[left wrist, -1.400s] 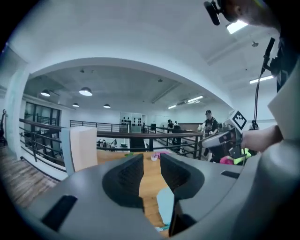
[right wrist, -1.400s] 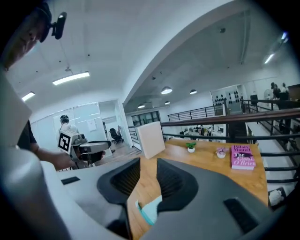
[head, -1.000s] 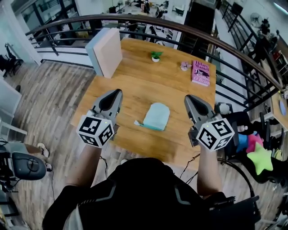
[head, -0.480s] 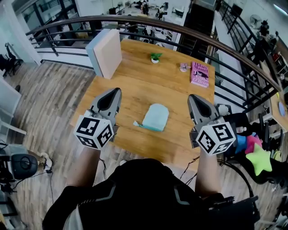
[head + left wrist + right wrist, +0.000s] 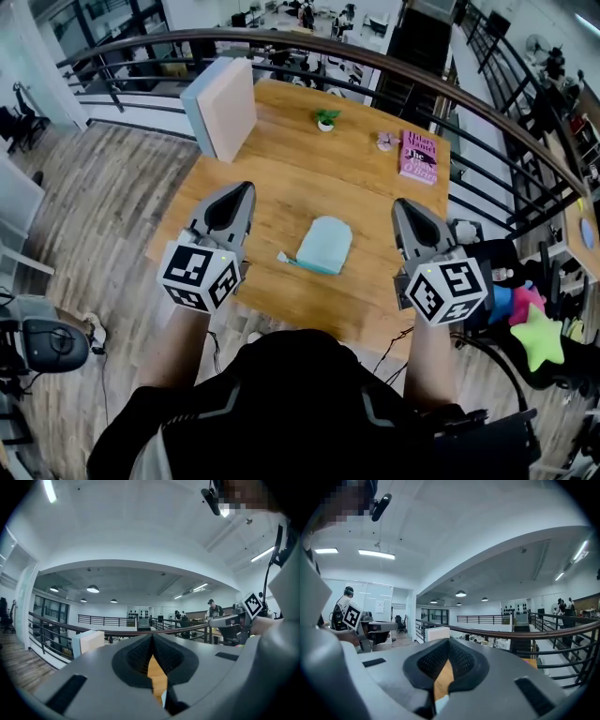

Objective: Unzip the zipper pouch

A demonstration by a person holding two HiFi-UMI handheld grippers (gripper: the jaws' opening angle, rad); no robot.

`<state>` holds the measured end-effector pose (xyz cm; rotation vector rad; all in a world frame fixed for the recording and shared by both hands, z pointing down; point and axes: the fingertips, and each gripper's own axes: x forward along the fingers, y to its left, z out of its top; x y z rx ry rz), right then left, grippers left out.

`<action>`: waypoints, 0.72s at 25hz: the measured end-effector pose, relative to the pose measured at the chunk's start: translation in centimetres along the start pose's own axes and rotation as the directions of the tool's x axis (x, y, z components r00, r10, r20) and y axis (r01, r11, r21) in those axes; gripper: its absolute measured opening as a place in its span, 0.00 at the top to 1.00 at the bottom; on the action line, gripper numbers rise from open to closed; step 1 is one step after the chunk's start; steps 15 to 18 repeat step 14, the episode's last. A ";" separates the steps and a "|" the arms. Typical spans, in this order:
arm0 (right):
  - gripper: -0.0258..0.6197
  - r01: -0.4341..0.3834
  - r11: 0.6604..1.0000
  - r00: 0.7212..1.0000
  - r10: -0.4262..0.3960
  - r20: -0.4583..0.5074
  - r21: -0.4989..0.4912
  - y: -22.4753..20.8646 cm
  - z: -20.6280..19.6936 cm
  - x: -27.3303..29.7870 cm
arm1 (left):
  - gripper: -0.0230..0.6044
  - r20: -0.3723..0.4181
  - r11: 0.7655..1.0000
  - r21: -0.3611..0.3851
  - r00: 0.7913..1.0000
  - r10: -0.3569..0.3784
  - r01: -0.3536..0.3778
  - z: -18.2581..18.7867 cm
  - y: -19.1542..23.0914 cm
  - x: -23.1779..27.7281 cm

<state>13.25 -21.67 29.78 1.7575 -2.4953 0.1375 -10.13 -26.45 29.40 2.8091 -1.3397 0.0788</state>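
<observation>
Teal pouch [image 5: 325, 244] lies flat on the wooden counter [image 5: 281, 141], between the two tools and touched by neither. Left hand-held gripper [image 5: 246, 188] and right hand-held gripper [image 5: 401, 202] are each clenched on nothing and pointing level. The zipper edge runs left to right along the pouch's near side (pull tab [image 5: 284, 257] at its left end). The left hand-held gripper is judged nearer the tab.

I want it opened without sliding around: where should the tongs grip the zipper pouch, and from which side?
Probably the small pale pull tab, which sticks out past the zipper pouch's near-left corner. Come from the left with the left tongs, the nearer pair; they are shut, so open them first.
</observation>
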 end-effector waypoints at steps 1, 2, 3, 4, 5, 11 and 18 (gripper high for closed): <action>0.95 0.001 1.000 1.000 -0.001 0.000 0.000 -0.1 0.0 0.0 | 0.92 0.000 1.000 0.001 1.000 0.000 0.000 0.0 0.0 0.1; 0.95 0.002 1.000 1.000 -0.002 0.000 0.001 -0.1 0.0 0.1 | 0.92 -0.001 1.000 0.002 1.000 0.003 -0.003 0.0 0.0 0.1; 0.95 0.004 1.000 1.000 -0.004 0.001 0.002 -0.2 0.0 0.1 | 0.92 -0.004 1.000 0.002 1.000 0.009 -0.009 -0.1 0.0 0.1; 0.95 0.005 1.000 1.000 -0.005 0.000 0.004 -0.3 -0.1 0.1 | 0.92 -0.008 1.000 0.002 1.000 0.017 -0.017 -0.2 0.2 0.2; 0.95 0.007 1.000 1.000 -0.007 -0.001 0.004 -0.3 -0.2 0.1 | 0.92 -0.014 1.000 0.000 1.000 0.026 -0.026 -0.4 0.4 0.2; 0.95 0.024 1.000 1.000 -0.024 -0.011 0.012 -0.8 -0.5 0.0 | 0.92 -0.020 1.000 0.002 0.999 0.029 -0.029 -0.5 0.6 0.2; 0.95 0.032 0.999 0.999 -0.032 -0.010 0.020 -1.1 -0.5 0.0 | 0.92 -0.023 1.000 0.007 0.999 0.029 -0.028 -0.5 0.5 0.4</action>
